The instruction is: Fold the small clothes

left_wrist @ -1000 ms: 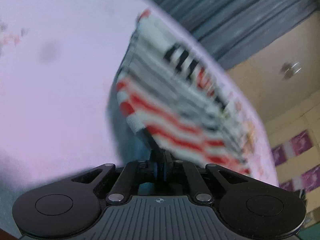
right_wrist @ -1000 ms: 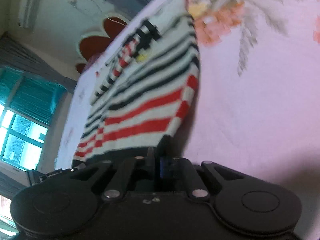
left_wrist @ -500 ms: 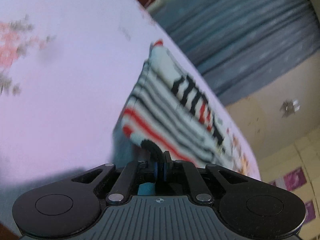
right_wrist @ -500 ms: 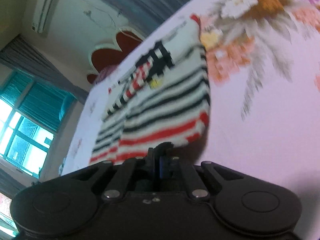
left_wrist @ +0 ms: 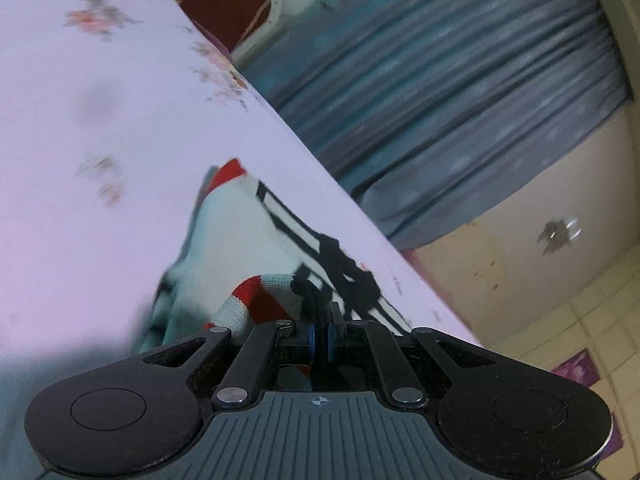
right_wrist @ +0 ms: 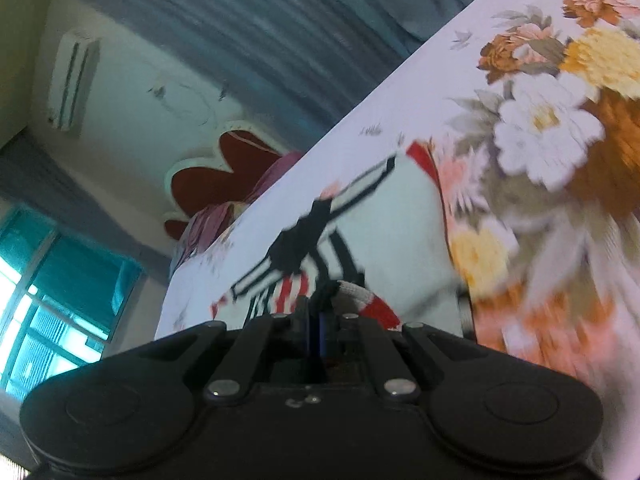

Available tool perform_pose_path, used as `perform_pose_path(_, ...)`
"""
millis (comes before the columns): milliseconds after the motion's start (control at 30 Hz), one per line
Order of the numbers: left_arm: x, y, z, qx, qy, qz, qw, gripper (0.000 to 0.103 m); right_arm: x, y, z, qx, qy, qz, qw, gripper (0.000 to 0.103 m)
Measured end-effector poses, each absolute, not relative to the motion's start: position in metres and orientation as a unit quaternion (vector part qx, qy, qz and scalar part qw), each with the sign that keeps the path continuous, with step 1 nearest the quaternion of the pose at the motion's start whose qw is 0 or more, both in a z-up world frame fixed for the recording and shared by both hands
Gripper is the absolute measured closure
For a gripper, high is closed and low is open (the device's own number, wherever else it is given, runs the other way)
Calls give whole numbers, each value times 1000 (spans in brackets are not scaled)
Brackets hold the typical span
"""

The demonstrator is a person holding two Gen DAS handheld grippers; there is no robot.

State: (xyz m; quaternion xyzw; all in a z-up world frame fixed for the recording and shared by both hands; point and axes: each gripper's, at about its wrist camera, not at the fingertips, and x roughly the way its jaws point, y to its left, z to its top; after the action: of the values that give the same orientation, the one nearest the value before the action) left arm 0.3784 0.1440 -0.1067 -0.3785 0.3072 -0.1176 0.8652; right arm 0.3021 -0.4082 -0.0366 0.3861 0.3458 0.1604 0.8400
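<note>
We found one knit garment [left_wrist: 240,248], white with red and black stripes, lying on the floral bed sheet [left_wrist: 100,128]. We counted two hand-held grippers. The left hand-held gripper [left_wrist: 320,326] was clenched on a black-edged hem of the garment; the right hand-held gripper [right_wrist: 320,316] was likewise clenched on a striped hem [right_wrist: 360,300], with the near edge lifted and doubled toward the garment's far part. We judged the knit light, soft and limp, liable to sag and stretch between the two grips, and not fragile. We judged the ribbed hem corners the soundest holds, since the thicker edge resists slipping.
</note>
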Motion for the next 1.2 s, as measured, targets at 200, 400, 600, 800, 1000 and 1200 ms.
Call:
perform_pose_path(200, 480, 132, -116, -340, 359, -106, 863, 98, 394, -410, -61, 431, 369, 117, 815, 98)
perform_pose_path(400, 518, 135, -152, -361, 388, -118, 840, 98, 433, -416, -111, 481, 385, 78, 784, 64)
perform_pose_path(600, 520, 148, -157, -386, 366, -150, 833, 82, 426, -434, -108, 479, 334, 77, 808, 43)
perform_pose_path(800, 499, 157, -123, -227, 367, -164, 887, 66, 406, -419, -69, 272, 363, 109, 884, 56)
perform_pose_path(1000, 484, 124, -112, -51, 394, -197, 896, 74, 395, -360, -67, 40, 421, 156, 892, 65)
perform_pose_path(1200, 526, 77, -105, 6, 378, -177, 909, 74, 441, -331, -70, 23, 416, 136, 899, 67)
